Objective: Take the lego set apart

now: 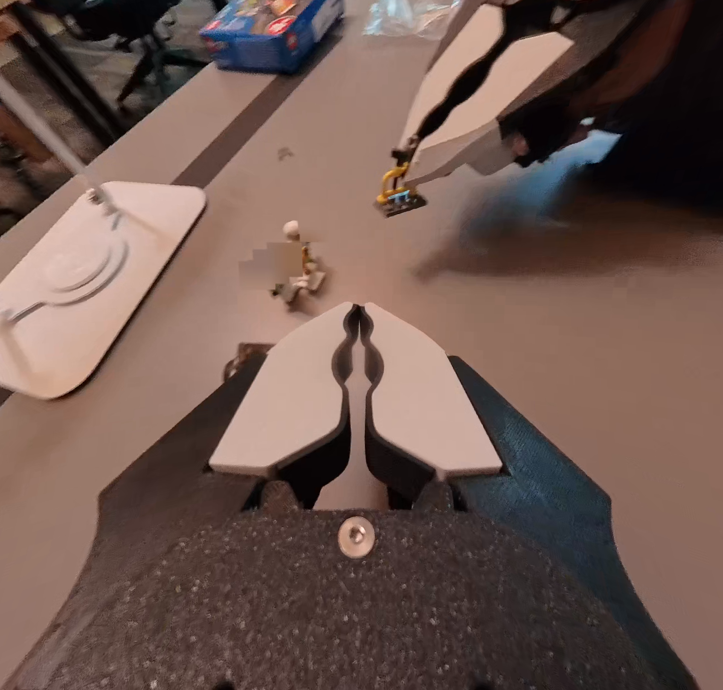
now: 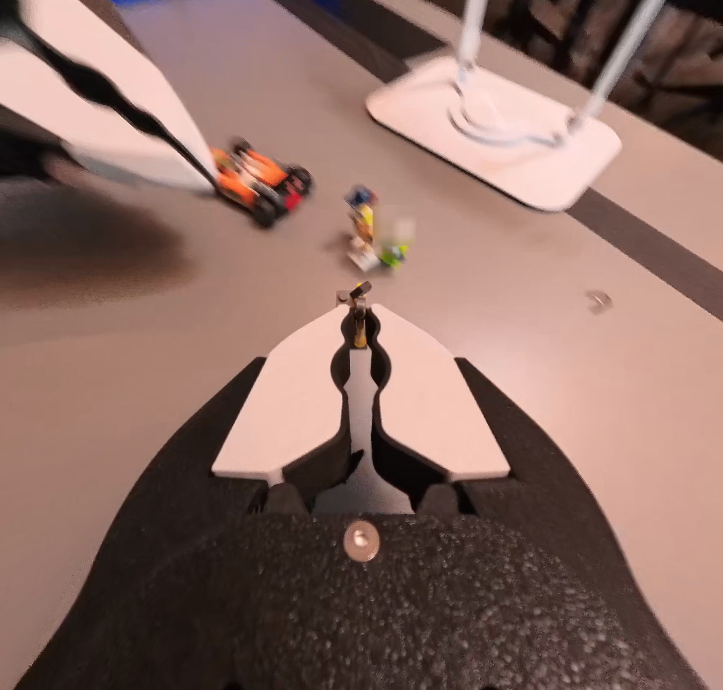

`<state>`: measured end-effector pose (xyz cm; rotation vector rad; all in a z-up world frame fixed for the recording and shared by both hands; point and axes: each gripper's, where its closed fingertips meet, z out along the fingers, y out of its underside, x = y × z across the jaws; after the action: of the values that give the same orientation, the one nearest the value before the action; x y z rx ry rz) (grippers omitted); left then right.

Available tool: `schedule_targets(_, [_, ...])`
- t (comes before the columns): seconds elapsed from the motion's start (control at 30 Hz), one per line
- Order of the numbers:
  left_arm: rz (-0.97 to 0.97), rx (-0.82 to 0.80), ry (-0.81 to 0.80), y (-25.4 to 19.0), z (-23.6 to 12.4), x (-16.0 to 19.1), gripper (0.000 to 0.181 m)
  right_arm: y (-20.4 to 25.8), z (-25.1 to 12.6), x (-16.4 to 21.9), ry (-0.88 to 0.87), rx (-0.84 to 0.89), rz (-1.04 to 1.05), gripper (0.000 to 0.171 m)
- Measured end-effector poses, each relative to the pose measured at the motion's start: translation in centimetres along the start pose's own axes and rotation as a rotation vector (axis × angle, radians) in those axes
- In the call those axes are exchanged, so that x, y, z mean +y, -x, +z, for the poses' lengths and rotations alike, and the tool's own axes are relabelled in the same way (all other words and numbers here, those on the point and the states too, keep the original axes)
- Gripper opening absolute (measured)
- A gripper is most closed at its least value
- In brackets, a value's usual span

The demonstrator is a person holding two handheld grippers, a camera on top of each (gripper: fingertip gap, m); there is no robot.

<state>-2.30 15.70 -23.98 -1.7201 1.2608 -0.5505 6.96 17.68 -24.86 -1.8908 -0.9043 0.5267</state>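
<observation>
My right gripper is shut on a small lego sub-piece, a yellow bar on a dark plate. In the left wrist view this gripper holds the piece just above the table. My left gripper is shut, with nothing visible between its tips. In the right wrist view its tips touch the end of an orange and black lego car. The car is mostly hidden under the gripper in the left wrist view. A lego minifigure group lies on the table between the grippers.
A white lamp base with thin rods stands on the table edge. A blue lego box and a clear plastic bag lie at the far end. A tiny grey piece lies loose. A dark strip crosses the table. About 11 cm separates my left fingertips from my right.
</observation>
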Motion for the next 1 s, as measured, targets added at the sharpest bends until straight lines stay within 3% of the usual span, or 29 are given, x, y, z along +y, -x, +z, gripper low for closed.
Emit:
schedule_targets(0.2, [-0.145, 0.245, -0.196, -3.2, -0.5, -3.0, 0.027, 6.0, -0.4, -3.6, -0.196, -0.314, 0.051, 0.005])
schedule_targets(0.37, [-0.116, 0.306, -0.210, -4.2, -0.7, -3.0, 0.029, 8.4, -0.9, -4.6, -0.250, -0.457, 0.070, 0.005])
schedule_targets(0.7, [-0.100, 0.364, -0.215, -5.2, -0.8, -2.8, 0.016, 9.3, -0.7, -3.7, -0.215, -0.503, 0.044, 0.005])
schedule_targets(1.0, [-0.074, 0.353, -0.115, -5.1, 0.1, -0.9, 0.004, 9.4, 0.6, -2.3, -0.146, -0.456, -0.020, 0.005])
